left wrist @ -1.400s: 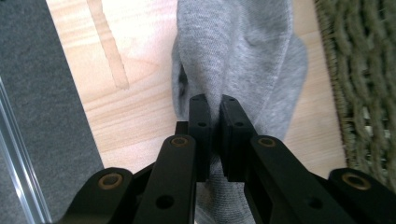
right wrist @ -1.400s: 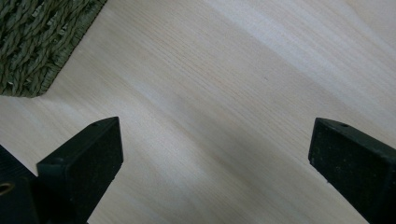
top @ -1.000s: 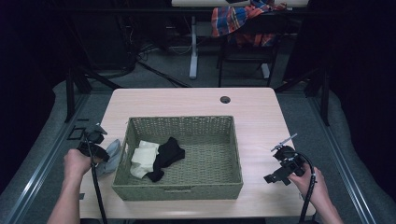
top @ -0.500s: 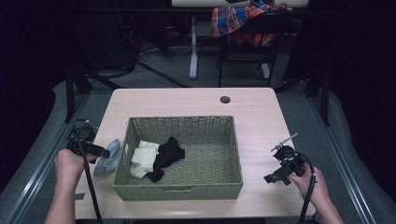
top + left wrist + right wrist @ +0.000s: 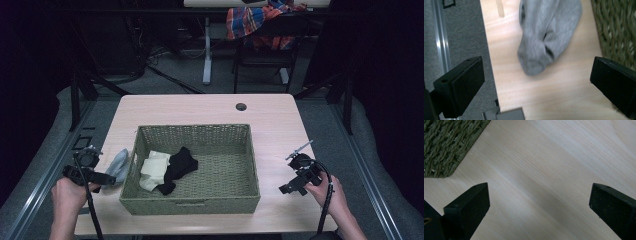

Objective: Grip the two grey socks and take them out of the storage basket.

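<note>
Poised wide open and empty, left gripper (image 5: pixel 537 82) short of grey sock (image 5: pixel 549 32) beside wicker basket (image 5: pixel 192 204); right gripper (image 5: pixel 539 205) likewise agape, idle; next, likely advance and pinch.

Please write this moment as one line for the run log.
left gripper: open, before grey sock | right gripper: open over table | basket: holds socks

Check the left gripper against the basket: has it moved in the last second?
Yes. The left gripper has pulled back toward the person and outward, away from the basket wall, leaving the grey sock on the table between them.
</note>
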Action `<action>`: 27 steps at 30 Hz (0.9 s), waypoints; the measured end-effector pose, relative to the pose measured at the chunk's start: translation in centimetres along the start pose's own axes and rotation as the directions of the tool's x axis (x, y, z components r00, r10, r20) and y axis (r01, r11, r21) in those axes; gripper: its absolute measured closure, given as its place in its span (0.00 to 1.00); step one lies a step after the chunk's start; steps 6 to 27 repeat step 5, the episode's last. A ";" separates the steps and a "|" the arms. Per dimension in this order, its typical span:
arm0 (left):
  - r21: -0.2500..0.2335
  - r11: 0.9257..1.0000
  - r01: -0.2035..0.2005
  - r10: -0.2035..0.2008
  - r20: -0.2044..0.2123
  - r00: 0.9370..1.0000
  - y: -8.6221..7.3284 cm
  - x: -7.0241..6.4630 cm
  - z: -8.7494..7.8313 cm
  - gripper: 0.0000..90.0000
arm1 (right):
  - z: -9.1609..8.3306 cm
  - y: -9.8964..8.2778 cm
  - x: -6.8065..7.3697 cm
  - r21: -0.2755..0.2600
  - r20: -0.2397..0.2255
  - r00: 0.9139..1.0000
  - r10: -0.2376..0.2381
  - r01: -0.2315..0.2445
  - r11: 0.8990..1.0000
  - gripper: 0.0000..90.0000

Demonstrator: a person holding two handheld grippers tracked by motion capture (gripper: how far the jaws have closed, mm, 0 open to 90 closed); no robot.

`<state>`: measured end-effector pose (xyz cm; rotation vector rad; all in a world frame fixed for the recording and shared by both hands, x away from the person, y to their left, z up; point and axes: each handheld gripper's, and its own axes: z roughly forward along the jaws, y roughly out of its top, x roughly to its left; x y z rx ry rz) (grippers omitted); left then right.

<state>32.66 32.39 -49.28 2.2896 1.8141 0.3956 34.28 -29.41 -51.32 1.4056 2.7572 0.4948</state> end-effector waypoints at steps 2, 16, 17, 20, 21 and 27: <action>-0.001 1.000 0.006 -0.006 -0.010 1.000 -0.8 0.0 -0.1 0.00 | -0.1 0.1 0.0 0.027 0.006 1.000 -0.019 0.019 0.999 0.03; -0.008 1.000 0.016 -0.016 0.003 1.000 -1.6 0.0 -0.2 0.00 | -0.1 0.1 0.0 0.016 0.001 1.000 -0.015 0.015 1.000 0.03; -0.008 1.000 0.016 -0.016 0.003 1.000 -1.6 0.0 -0.2 0.00 | -0.1 0.1 0.0 0.016 0.001 1.000 -0.015 0.015 1.000 0.03; -0.008 1.000 0.016 -0.016 0.003 1.000 -1.6 0.0 -0.2 0.00 | -0.1 0.1 0.0 0.016 0.001 1.000 -0.015 0.015 1.000 0.03; -0.008 1.000 0.016 -0.016 0.003 1.000 -1.6 0.0 -0.2 0.00 | -0.1 0.1 0.0 0.016 0.001 1.000 -0.015 0.015 1.000 0.03; -0.008 1.000 0.016 -0.016 0.003 1.000 -1.6 0.0 -0.2 0.00 | -0.1 0.1 0.0 0.016 0.001 1.000 -0.015 0.015 1.000 0.03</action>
